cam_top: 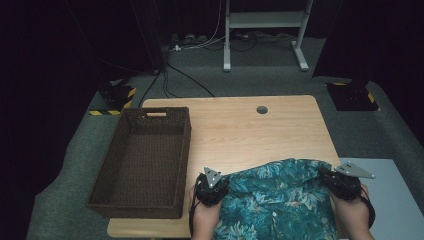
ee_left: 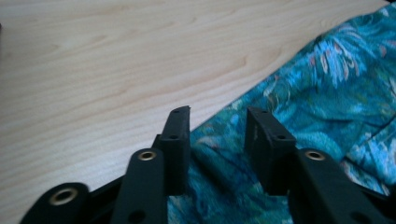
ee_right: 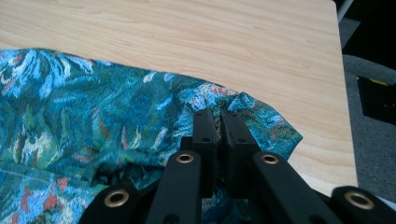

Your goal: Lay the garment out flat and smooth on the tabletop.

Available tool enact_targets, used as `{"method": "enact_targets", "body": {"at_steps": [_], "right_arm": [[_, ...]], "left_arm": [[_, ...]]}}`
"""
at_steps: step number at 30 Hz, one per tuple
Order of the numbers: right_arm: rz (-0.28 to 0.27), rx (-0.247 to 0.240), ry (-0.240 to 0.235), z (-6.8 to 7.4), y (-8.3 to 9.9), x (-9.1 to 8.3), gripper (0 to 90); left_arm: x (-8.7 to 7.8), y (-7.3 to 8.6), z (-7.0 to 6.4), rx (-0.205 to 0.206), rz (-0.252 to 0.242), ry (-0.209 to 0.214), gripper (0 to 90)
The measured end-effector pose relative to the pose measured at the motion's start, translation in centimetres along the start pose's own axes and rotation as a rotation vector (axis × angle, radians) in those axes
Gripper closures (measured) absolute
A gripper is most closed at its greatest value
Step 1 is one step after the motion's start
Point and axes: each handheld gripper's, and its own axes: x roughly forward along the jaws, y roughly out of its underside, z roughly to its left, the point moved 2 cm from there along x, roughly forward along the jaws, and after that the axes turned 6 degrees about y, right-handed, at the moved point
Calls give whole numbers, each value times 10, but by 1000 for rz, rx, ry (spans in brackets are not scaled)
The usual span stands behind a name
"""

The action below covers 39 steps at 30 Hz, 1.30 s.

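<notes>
The teal floral shirt (cam_top: 280, 200) is lying spread over the near edge of the table (cam_top: 235, 130), and being soft, light cloth it is likely to sag and slip unless held at its corners. The right gripper (ee_right: 220, 116) is pinching the far right corner with its jaws nearly together, while the left gripper (ee_left: 217, 123) is standing with its jaws apart over the left edge. Farther off, a brown wicker basket (cam_top: 125, 205) is sitting at the table's left.

Brown wicker basket (cam_top: 142, 165) on table's (cam_top: 240, 130) left side.

free: bare table (cam_top: 250, 135) ahead of both grippers | obstacle: wicker basket (cam_top: 145, 160) along left edge | shirt (cam_top: 280, 200) covers near edge
</notes>
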Motion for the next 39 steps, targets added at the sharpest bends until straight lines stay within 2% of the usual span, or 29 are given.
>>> {"method": "enact_targets", "body": {"at_steps": [2, 6, 8, 12, 18, 23, 30, 35, 39], "right_arm": [[5, 3, -3, 1, 3, 0, 859], [11, 6, -5, 2, 6, 2, 859], [11, 7, -7, 2, 7, 2, 859], [7, 9, -7, 2, 6, 1, 859], [3, 10, -6, 1, 6, -1, 859], [-9, 13, -5, 0, 4, -3, 859], [-33, 6, -4, -2, -8, -6, 859], [-51, 1, 0, -2, -20, -2, 858], [-69, 9, 8, -2, -28, 4, 858]], "left_arm": [[2, 4, 1, -13, 10, -2, 569], [6, 8, 1, -30, 31, 6, 579], [8, 10, 0, -21, 49, 3, 654], [9, 13, 1, -8, 64, 4, 879], [7, 8, 4, -8, 52, -6, 892], [1, -7, 6, -2, 16, -8, 892], [-5, -38, 16, 18, -36, -33, 892], [-2, -59, 27, 11, -64, -57, 891], [6, -73, 35, -2, -91, -69, 891]]}}
